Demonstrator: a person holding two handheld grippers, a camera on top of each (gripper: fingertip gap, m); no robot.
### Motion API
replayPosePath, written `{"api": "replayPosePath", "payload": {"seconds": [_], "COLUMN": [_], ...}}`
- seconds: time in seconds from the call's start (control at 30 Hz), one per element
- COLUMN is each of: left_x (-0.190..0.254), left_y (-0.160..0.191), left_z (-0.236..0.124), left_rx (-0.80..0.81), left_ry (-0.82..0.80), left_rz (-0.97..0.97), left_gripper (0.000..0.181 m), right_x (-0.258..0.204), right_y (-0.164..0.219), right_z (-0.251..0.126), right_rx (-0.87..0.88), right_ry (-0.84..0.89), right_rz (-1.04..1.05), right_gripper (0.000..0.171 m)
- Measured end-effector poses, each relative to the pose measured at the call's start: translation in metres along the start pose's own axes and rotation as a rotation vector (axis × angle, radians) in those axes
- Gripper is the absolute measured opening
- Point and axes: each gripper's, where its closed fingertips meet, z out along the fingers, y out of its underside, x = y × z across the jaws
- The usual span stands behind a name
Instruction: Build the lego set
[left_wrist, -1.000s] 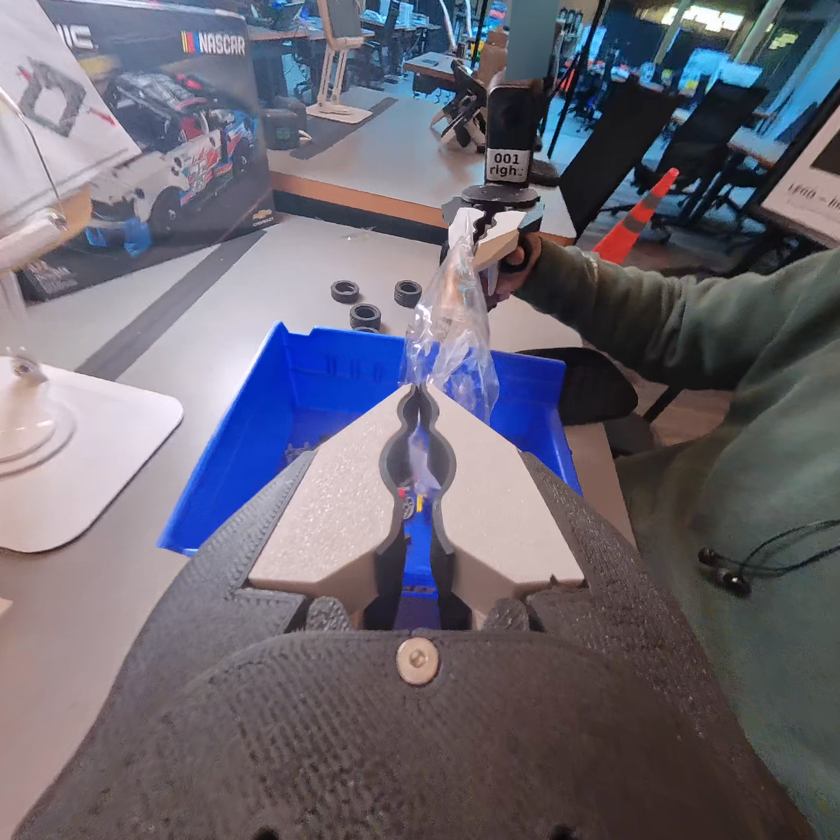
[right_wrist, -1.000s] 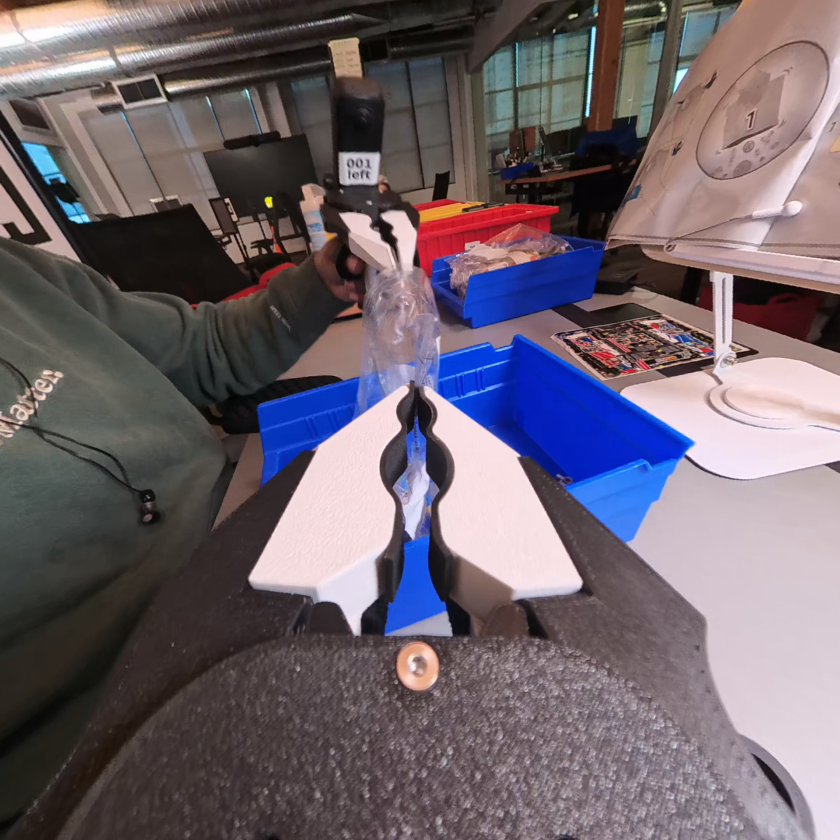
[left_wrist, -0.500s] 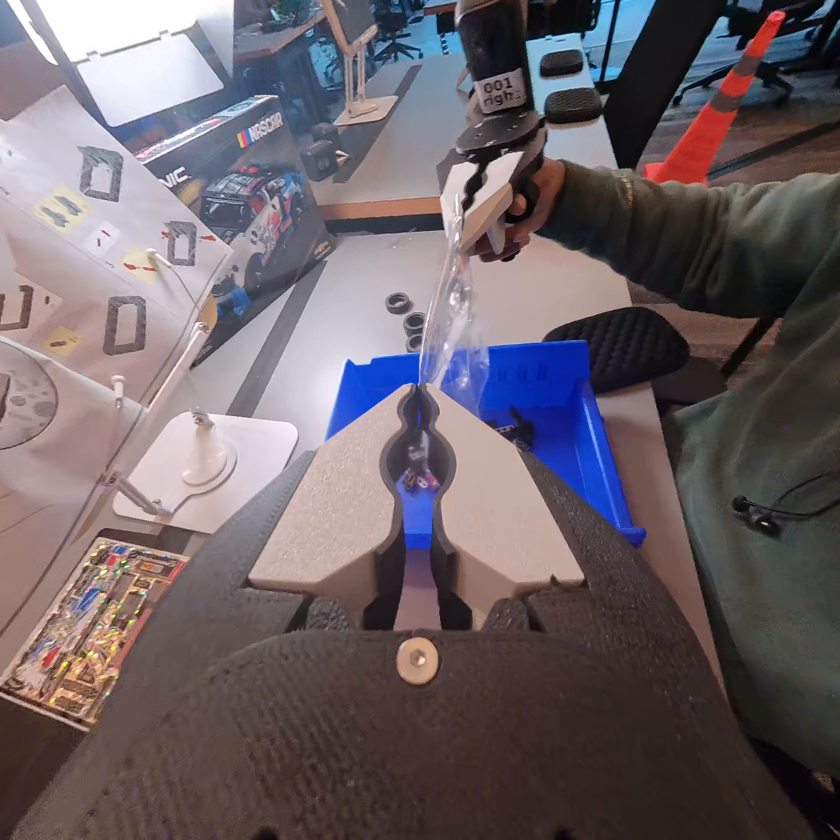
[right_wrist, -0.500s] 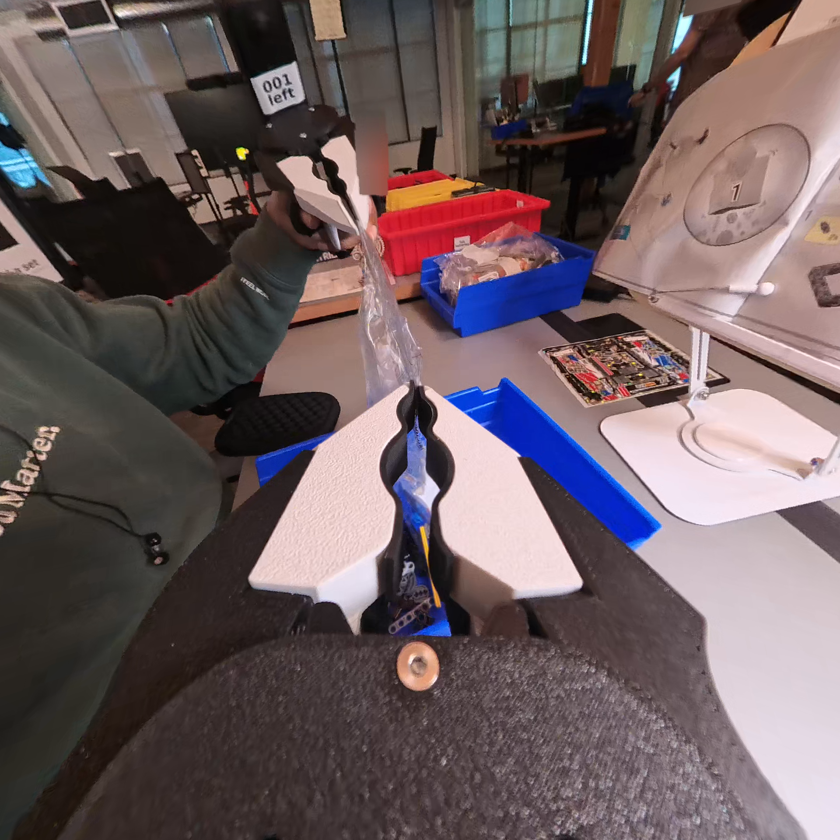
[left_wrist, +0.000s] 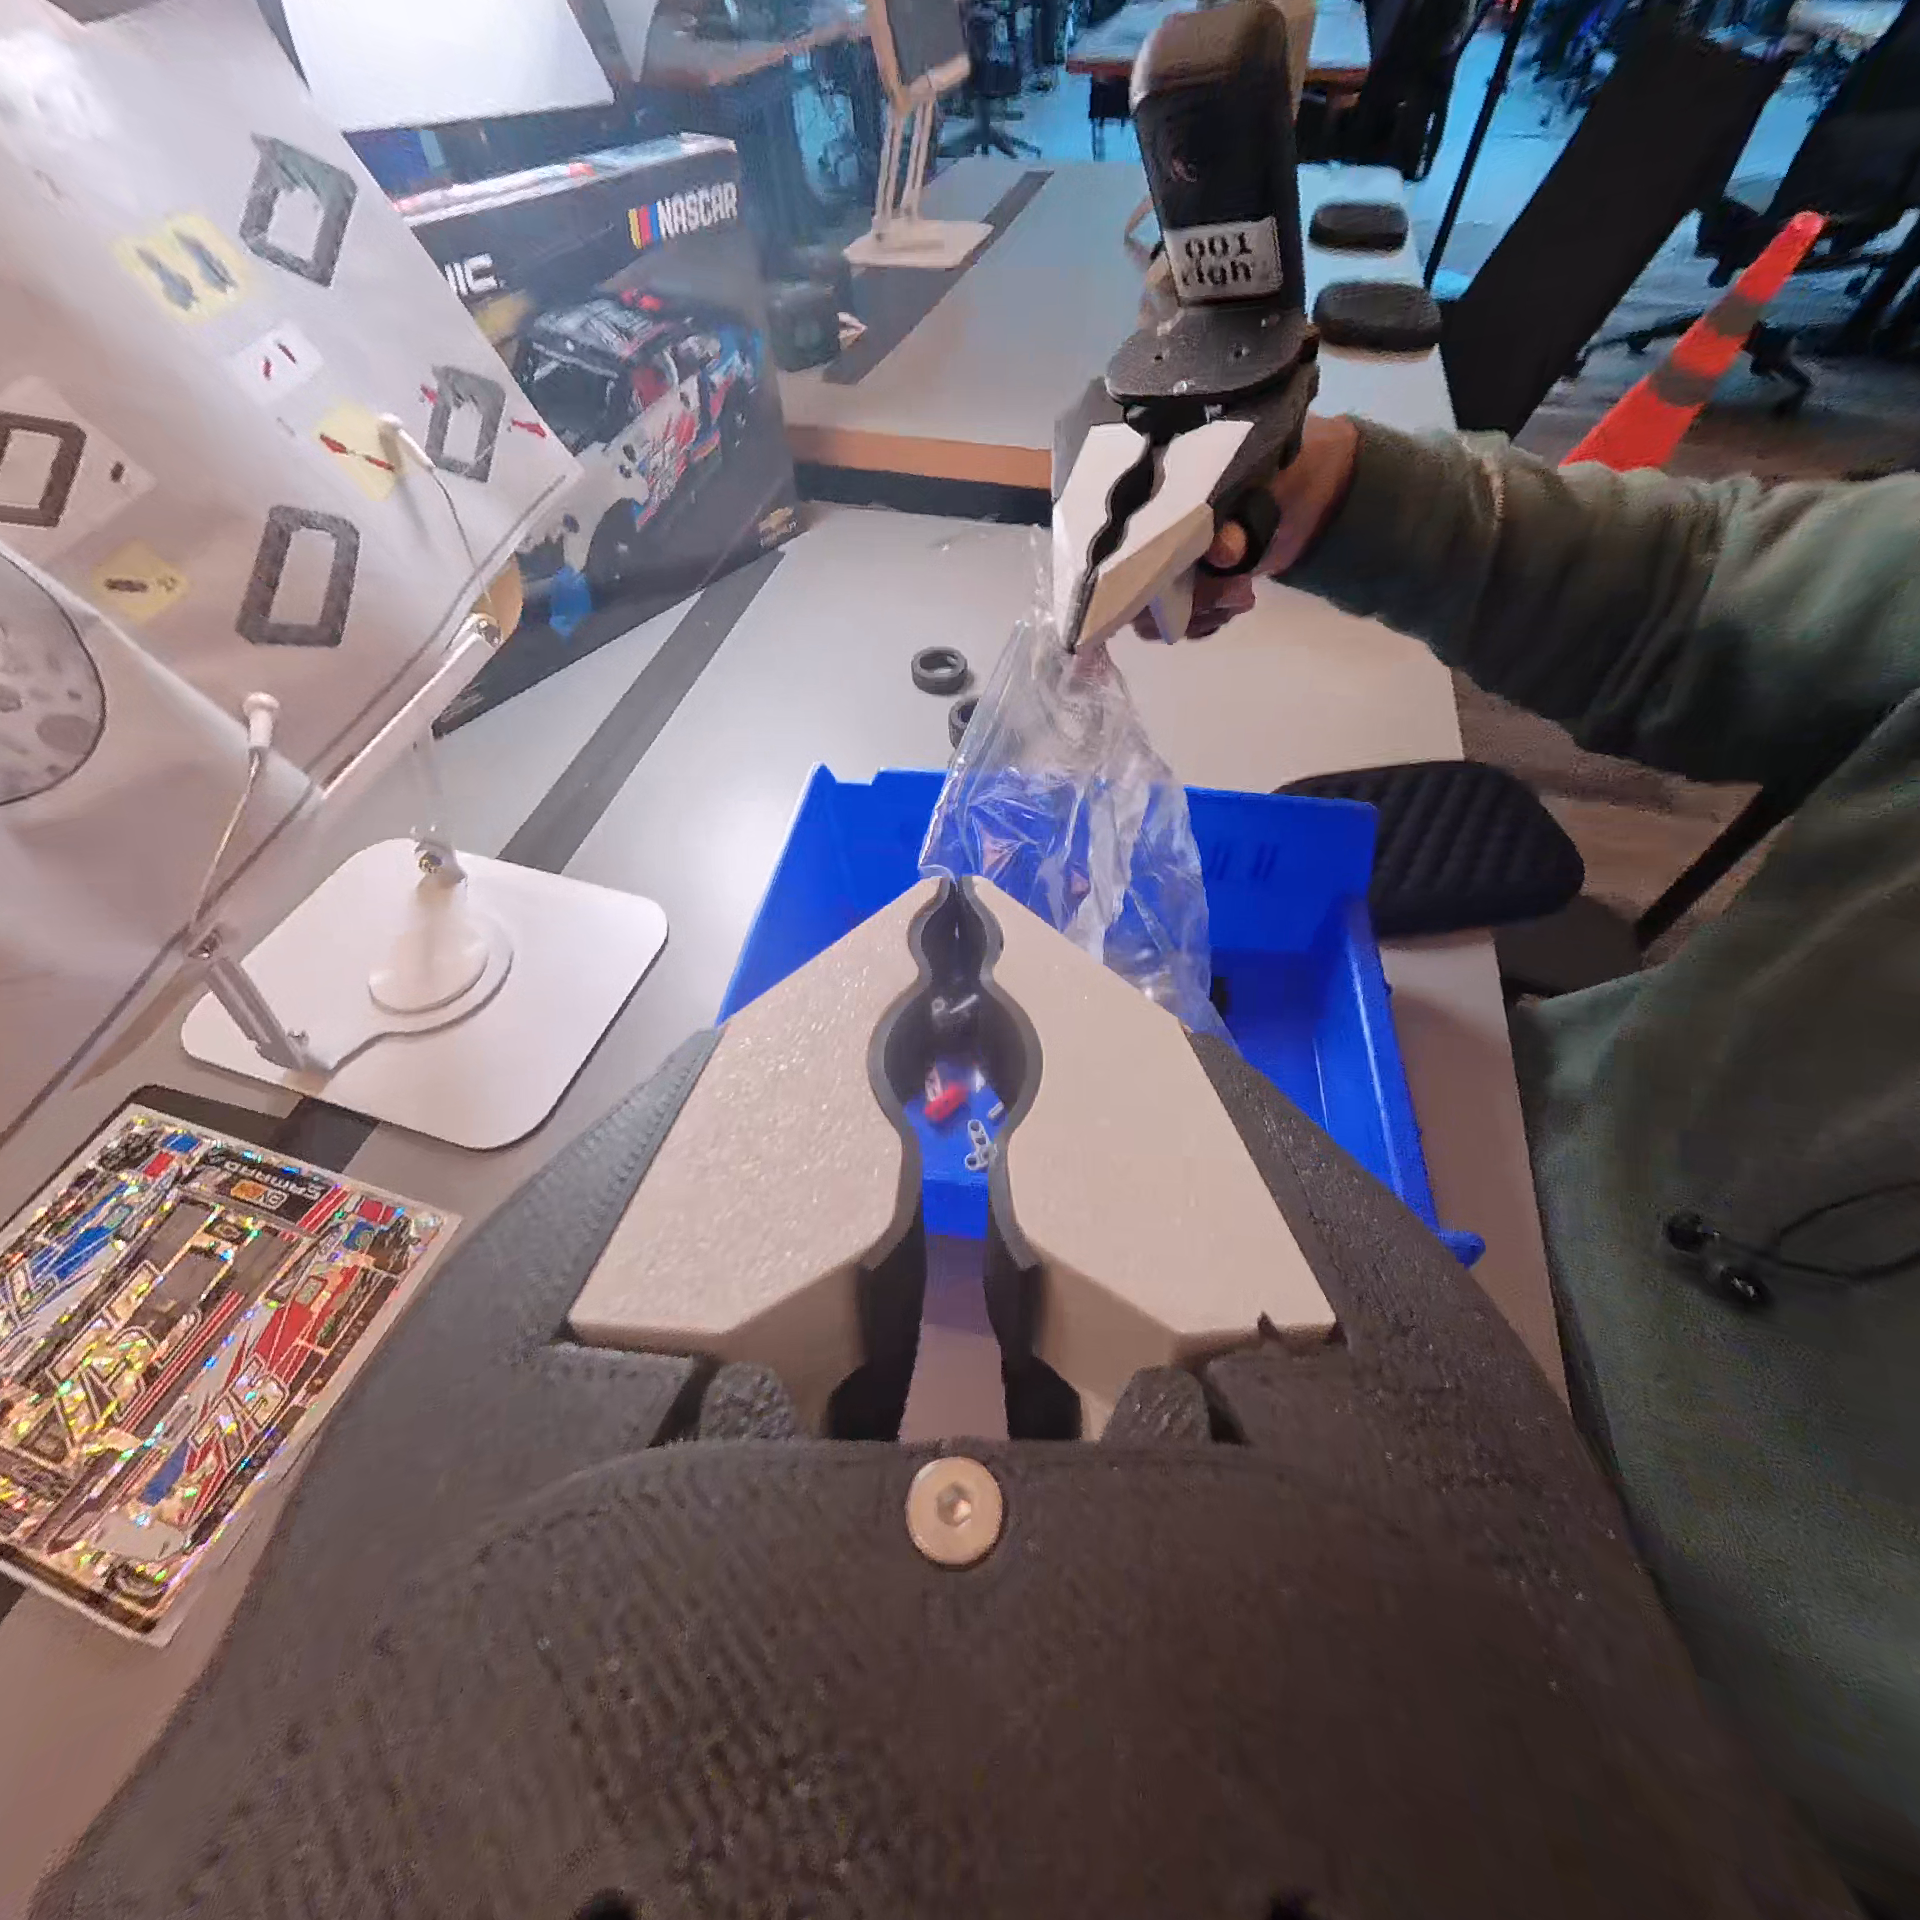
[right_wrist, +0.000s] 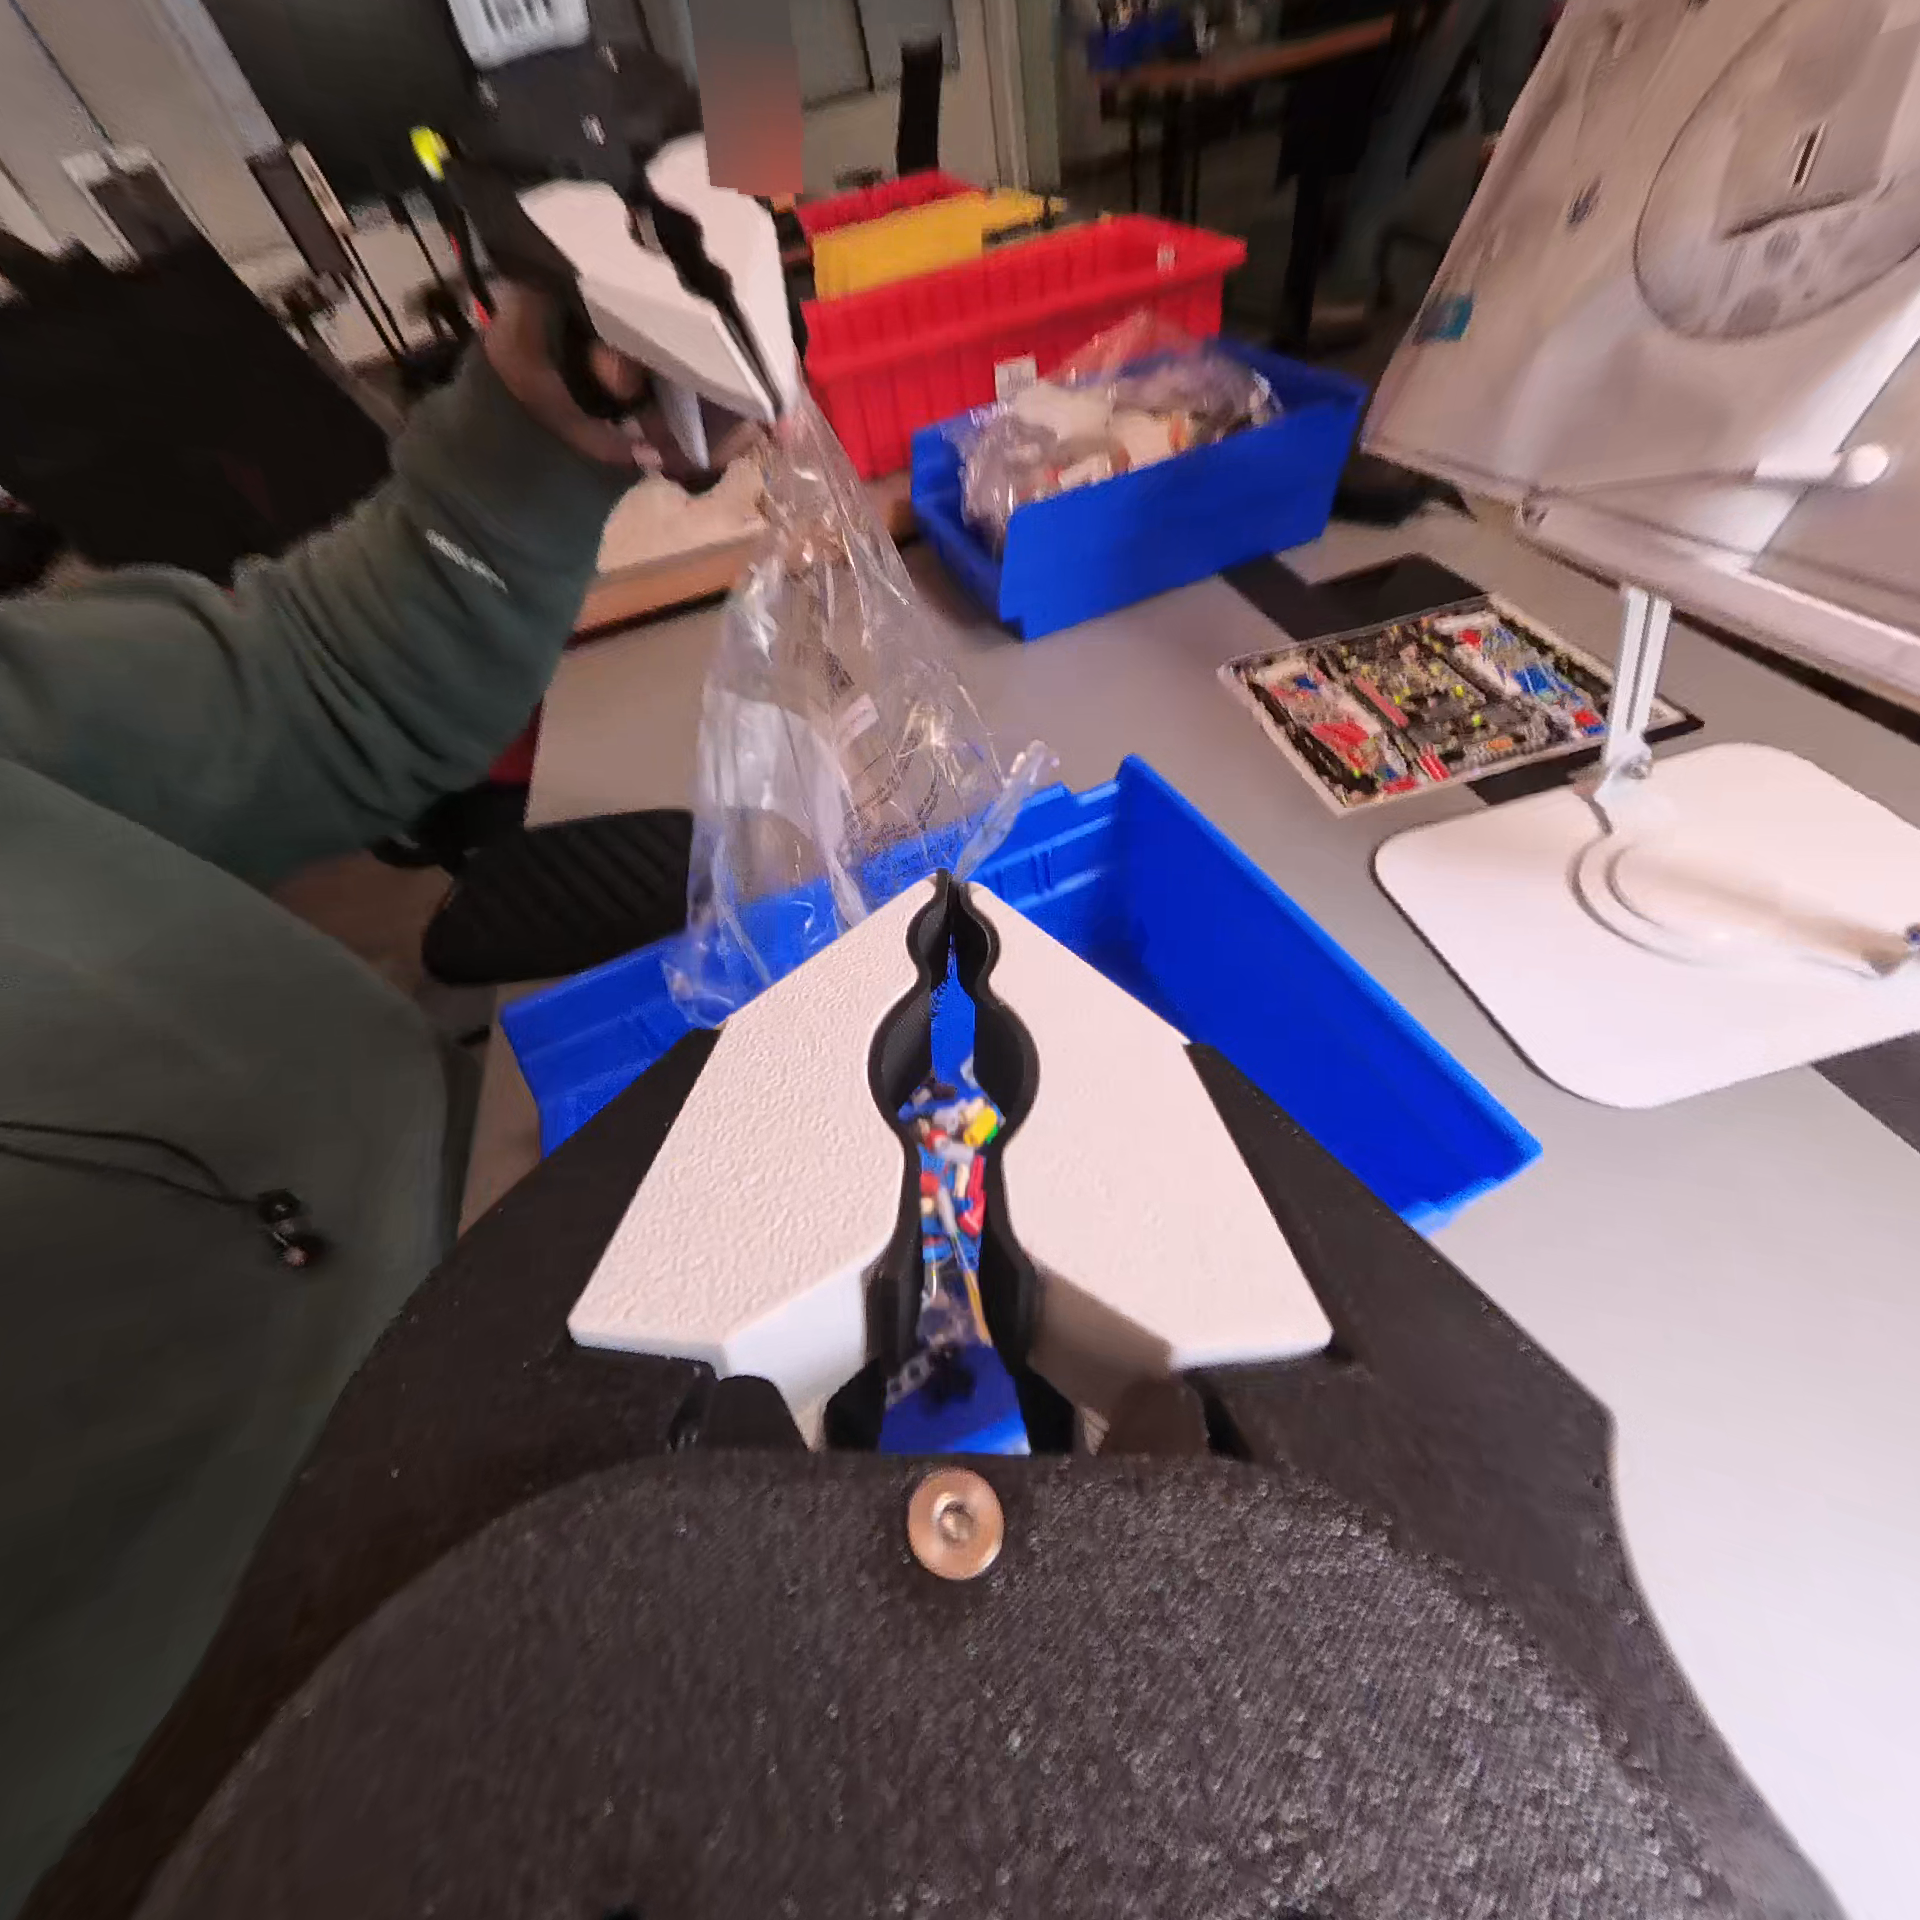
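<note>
A clear plastic bag (left_wrist: 1070, 831) hangs over the blue bin (left_wrist: 1340, 997), held between both grippers. My left gripper (left_wrist: 956, 885) is shut on one lower corner of the bag. My right gripper (left_wrist: 1081, 634) is shut on the bag's other end, higher up and pointing down. In the right wrist view, the right gripper (right_wrist: 951, 883) pinches the bag (right_wrist: 821, 727) and the left gripper (right_wrist: 774, 400) holds it above. The bag looks empty. Small loose lego pieces (right_wrist: 951, 1153) lie in the bin (right_wrist: 1247, 935); a few pieces (left_wrist: 945, 1101) also show between the left fingers.
An instruction booklet (left_wrist: 208, 468) stands on a white stand (left_wrist: 436, 987) to the left, with a shiny sticker sheet (left_wrist: 177, 1340) before it. The set box (left_wrist: 623, 343) and black tyres (left_wrist: 940, 670) lie beyond. A blue bin of bags (right_wrist: 1132, 499) and a red bin (right_wrist: 1018, 301) stand farther off. My right fingertips sit around 15 cm from my left ones.
Both grippers have risen above the bin and tilted downward. The bag, earlier pulled narrow between them, now hangs wider and looser. Loose pieces now show on the bin floor.
</note>
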Motion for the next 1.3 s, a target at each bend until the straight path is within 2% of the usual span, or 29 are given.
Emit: {"api": "replayPosePath", "payload": {"seconds": [0.1, 0.2, 0.3, 0.37, 0.47, 0.53, 0.63, 0.67, 0.77, 0.87, 0.97, 1.07, 1.1, 1.17, 1.2, 1.23, 1.27, 1.3], "left_x": [0.000, -0.004, -0.004, 0.001, 0.021, 0.026, 0.026, 0.026, 0.028, 0.045, 0.052, 0.053, 0.053, 0.052, 0.050, 0.048, 0.047, 0.046], "left_y": [-0.012, -0.011, 0.008, 0.036, 0.068, 0.083, 0.103, 0.104, 0.092, 0.083, 0.066, 0.058, 0.056, 0.053, 0.053, 0.053, 0.054, 0.055], "left_z": [-0.007, -0.005, 0.010, 0.031, 0.062, 0.080, 0.095, 0.096, 0.087, 0.079, 0.072, 0.066, 0.064, 0.064, 0.066, 0.068, 0.069, 0.069], "left_rx": [0.108, 0.160, 0.199, 0.146, 0.063, -0.008, -0.167, -0.193, -0.178, -0.150, -0.060, 0.032, 0.064, 0.112, 0.120, 0.123, 0.124, 0.125], "left_ry": [0.005, -0.038, -0.027, 0.010, 0.100, 0.094, 0.053, 0.057, 0.111, 0.263, 0.358, 0.382, 0.392, 0.400, 0.394, 0.384, 0.381, 0.380], "left_rz": [-0.013, -0.003, -0.069, -0.118, -0.128, -0.074, 0.046, 0.074, 0.063, 0.021, -0.055, -0.078, -0.094, -0.126, -0.136, -0.144, -0.151, -0.158], "left_gripper": [0.000, 0.002, 0.040, 0.063, 0.073, 0.065, 0.009, 0.002, 0.000, 0.000, 0.000, 0.000, 0.000, 0.000, 0.000, 0.000, 0.000, 0.000], "right_x": [0.000, 0.004, 0.005, 0.009, 0.011, 0.008, 0.011, 0.014, 0.021, 0.016, 0.012, 0.008, 0.005, -0.005, -0.016, -0.025, -0.029, -0.024], "right_y": [-0.018, -0.010, -0.008, -0.006, -0.009, -0.011, -0.014, -0.014, -0.007, -0.009, -0.024, -0.021, -0.011, 0.012, 0.020, 0.025, 0.028, 0.030], "right_z": [-0.012, -0.011, -0.016, -0.021, -0.027, -0.029, -0.035, -0.039, -0.048, -0.051, -0.056, -0.053, -0.045, -0.021, -0.010, 0.000, 0.007, 0.011], "right_rx": [0.116, 0.139, 0.238, 0.296, 0.372, 0.395, 0.403, 0.392, 0.314, 0.248, 0.303, 0.324, 0.294, 0.224, 0.192, 0.168, 0.145, 0.127], "right_ry": [-0.001, 0.001, -0.028, -0.032, -0.054, -0.076, -0.066, -0.046, -0.016, -0.055, -0.070, -0.113, -0.130, -0.163, -0.203, -0.229, -0.214, -0.145], "right_rz": [-0.011, -0.053, -0.031, -0.012, 0.046, 0.061, 0.070, 0.052, 0.047, 0.072, 0.062, 0.095, 0.102, 0.088, 0.077, 0.056, 0.008, -0.051], "right_gripper": [0.000, 0.000, 0.000, 0.000, 0.000, 0.000, 0.000, 0.000, 0.000, 0.000, 0.001, 0.070, 0.085, 0.099, 0.099, 0.088, 0.051, 0.000]}}
